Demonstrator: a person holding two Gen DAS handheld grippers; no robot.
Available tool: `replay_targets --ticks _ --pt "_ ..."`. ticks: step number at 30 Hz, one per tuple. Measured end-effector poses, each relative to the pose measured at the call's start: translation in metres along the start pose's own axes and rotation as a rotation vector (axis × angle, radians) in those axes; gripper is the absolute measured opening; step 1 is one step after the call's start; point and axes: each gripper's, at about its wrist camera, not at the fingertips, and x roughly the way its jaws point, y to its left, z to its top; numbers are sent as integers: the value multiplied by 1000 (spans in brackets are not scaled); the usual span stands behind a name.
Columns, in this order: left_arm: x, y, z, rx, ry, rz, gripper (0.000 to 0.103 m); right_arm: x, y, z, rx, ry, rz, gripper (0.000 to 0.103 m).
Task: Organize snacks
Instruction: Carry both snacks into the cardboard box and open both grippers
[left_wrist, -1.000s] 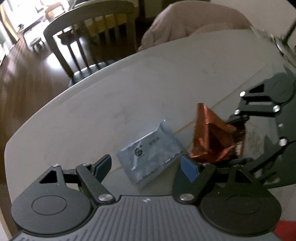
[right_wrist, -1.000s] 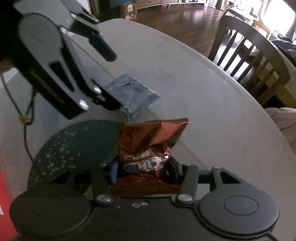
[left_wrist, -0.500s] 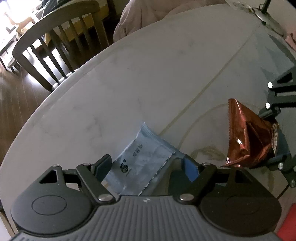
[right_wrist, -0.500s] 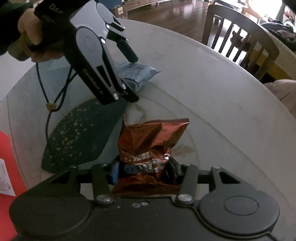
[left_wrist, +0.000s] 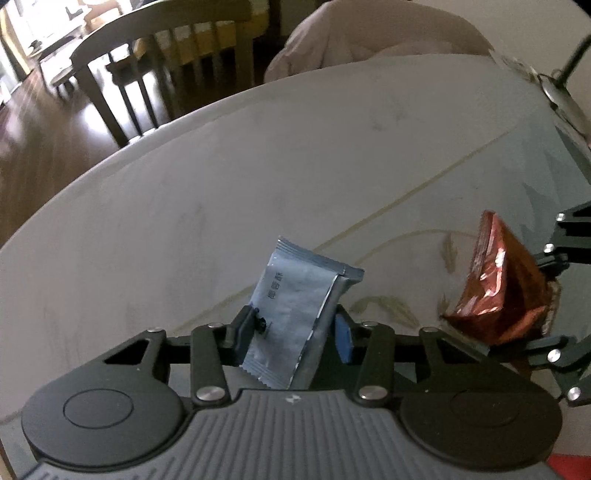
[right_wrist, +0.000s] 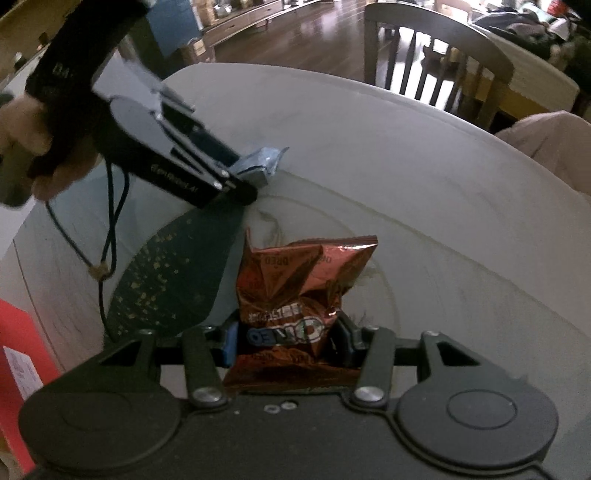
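A silver-blue snack packet (left_wrist: 295, 295) stands tilted up between the pads of my left gripper (left_wrist: 293, 332), whose jaws are closing onto its sides. In the right wrist view the same packet (right_wrist: 258, 162) pokes out of the left gripper (right_wrist: 240, 184), held by a hand (right_wrist: 37, 147) just above the table. My right gripper (right_wrist: 286, 343) is shut on a crinkled red foil cookie packet (right_wrist: 295, 280), gripping its lower part. In the left wrist view the red packet (left_wrist: 498, 295) hangs at the right, in the right gripper (left_wrist: 546, 295).
Both packets are over a round pale marble table (left_wrist: 258, 166). A dark leaf-shaped mat with gold specks (right_wrist: 166, 277) lies under the grippers. A red box (right_wrist: 14, 350) sits at the left edge. A wooden chair (right_wrist: 443, 55) and a pink cloth (left_wrist: 369, 37) stand beyond the table.
The left gripper's jaws have closed in on the silver-blue packet, which was lying flat and now stands tilted up between them. The red packet stays gripped in the right gripper.
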Motion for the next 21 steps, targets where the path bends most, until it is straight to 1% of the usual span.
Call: replay_targets --ticks 3,11,16,21 --pt "-9 0 -5 -44 -12 -4 44 -9 0 -3 36 -9 -10 49" --pt "-55 -4 -23 -115 -62 5 44 -50 12 -11 88 -37 -21 49" --pt "-95 -8 -29 -139 -100 16 44 -88 28 -14 99 -73 -39 49" --pt "-143 -14 -42 -161 -141 47 44 -124 49 -22 117 -109 -56 49"
